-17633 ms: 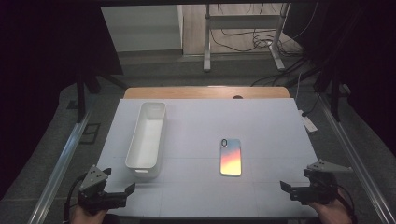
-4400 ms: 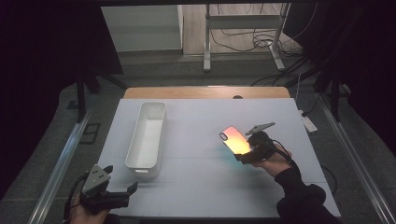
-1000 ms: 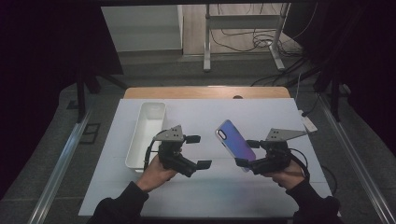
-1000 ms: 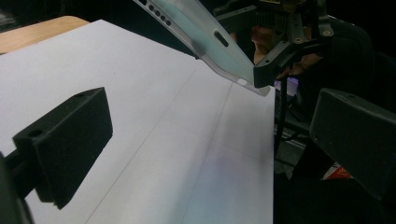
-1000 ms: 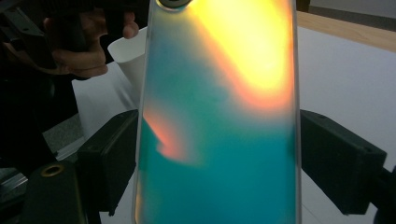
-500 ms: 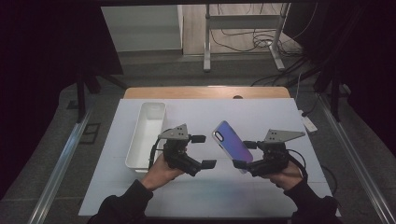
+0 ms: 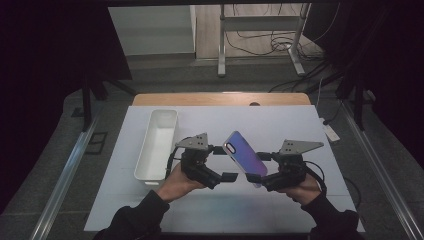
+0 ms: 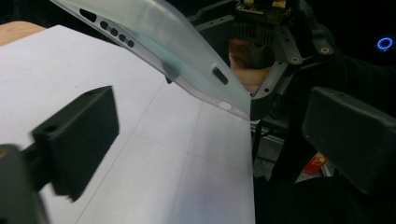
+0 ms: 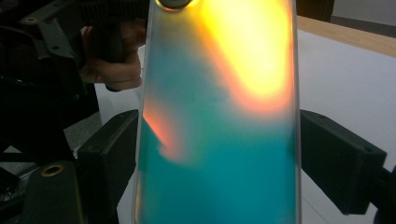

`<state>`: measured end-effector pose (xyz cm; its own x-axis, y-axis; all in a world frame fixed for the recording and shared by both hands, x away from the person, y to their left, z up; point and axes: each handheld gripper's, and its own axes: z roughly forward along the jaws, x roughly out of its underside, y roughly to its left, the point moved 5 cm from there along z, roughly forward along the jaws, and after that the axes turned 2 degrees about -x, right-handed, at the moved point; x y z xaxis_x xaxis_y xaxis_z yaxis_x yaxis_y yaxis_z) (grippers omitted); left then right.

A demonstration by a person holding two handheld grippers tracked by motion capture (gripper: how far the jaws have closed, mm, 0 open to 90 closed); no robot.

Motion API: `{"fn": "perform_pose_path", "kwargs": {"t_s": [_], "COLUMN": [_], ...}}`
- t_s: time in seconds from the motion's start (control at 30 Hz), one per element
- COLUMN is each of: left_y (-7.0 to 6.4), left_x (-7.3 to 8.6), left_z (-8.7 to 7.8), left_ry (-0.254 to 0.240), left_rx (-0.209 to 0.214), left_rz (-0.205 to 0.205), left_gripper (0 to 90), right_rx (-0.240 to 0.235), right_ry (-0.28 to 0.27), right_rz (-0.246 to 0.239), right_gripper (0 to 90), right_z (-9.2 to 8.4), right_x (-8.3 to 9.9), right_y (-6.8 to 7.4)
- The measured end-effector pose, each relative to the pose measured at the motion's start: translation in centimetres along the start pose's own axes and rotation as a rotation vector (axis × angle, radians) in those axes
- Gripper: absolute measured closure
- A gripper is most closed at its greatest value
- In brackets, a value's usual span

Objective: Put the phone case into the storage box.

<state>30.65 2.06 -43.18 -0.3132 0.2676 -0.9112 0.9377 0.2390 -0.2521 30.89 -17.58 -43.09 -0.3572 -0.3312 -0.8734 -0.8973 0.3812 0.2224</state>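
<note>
Right claw (image 7: 256,176) is pinching the phone case (image 7: 245,156) across its two long sides at the lower end, and in the right gripper view you can see both pads squeezed onto the edges (image 9: 219,140), so that grip looks solid enough. The case is up in the air above the middle of the bench (image 7: 280,117), tilted so its camera-hole end leans toward the left claw (image 7: 222,164). That left claw is spread with nothing between the pads; its jaws have just been closing a little, and in the left gripper view the case (image 8: 173,51) hangs just ahead of and above them, not touched yet. As for handling, I'd guess this thing weighs next to nothing and is bendy: it's an empty shell with a glossy rainbow back, so it'll likely flex or pop out if squeezed hard, and the shiny face looks slippery. Best bet for the left claw is probably the free top end, clamping edge to edge across the rim like the right one does, not on the flat back. Off to the left, well apart, a long white tray (image 7: 157,142) sits empty on the bench.
</note>
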Motion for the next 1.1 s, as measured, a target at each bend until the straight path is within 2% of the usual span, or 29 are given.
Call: {"fn": "perform_pose_path", "kwargs": {"t_s": [0.1, 0.23, 0.3, 0.33, 0.37, 0.4, 0.57, 0.8, 1.1], "left_y": [-0.10, -0.44, -0.50, -0.62, -0.62, -0.64, -0.68, -0.72, -0.49], "left_x": [0.05, -0.04, -0.06, -0.06, -0.06, -0.06, -0.03, -0.06, 0.12], "left_z": [-0.15, -0.34, -0.37, -0.40, -0.40, -0.40, -0.46, -0.49, -0.45], "left_ry": [0.003, -0.003, -0.002, -0.003, -0.003, -0.003, -0.001, -0.011, -0.007], "left_rx": [0.009, 0.051, 0.057, 0.073, 0.073, 0.078, 0.106, 0.131, 0.140], "left_rz": [-0.002, 0.002, 0.005, 0.005, 0.005, 0.004, -0.001, -0.015, -0.019], "left_gripper": [20.2, 39.5, 42.6, 48.7, 50.9, 50.9, 63.2, 71.0, 77.8], "right_rx": [-0.012, -0.025, -0.025, -0.025, -0.025, -0.025, -0.036, -0.044, -0.055], "right_ry": [-0.007, -0.017, -0.017, -0.016, -0.016, -0.016, -0.020, -0.022, -0.004], "right_rz": [0.004, 0.004, 0.005, 0.005, 0.004, 0.004, 0.003, 0.003, -0.005], "right_gripper": [16.9, 16.9, 16.9, 16.9, 16.9, 16.9, 16.9, 16.9, 16.8], "right_z": [-0.07, -0.09, -0.07, -0.07, -0.04, -0.04, 0.07, 0.06, 0.28], "right_x": [-0.04, -0.09, -0.09, -0.08, -0.08, -0.08, -0.07, -0.08, 0.06], "right_y": [0.04, 0.06, 0.07, 0.12, 0.13, 0.13, 0.24, 0.29, 0.41]}}
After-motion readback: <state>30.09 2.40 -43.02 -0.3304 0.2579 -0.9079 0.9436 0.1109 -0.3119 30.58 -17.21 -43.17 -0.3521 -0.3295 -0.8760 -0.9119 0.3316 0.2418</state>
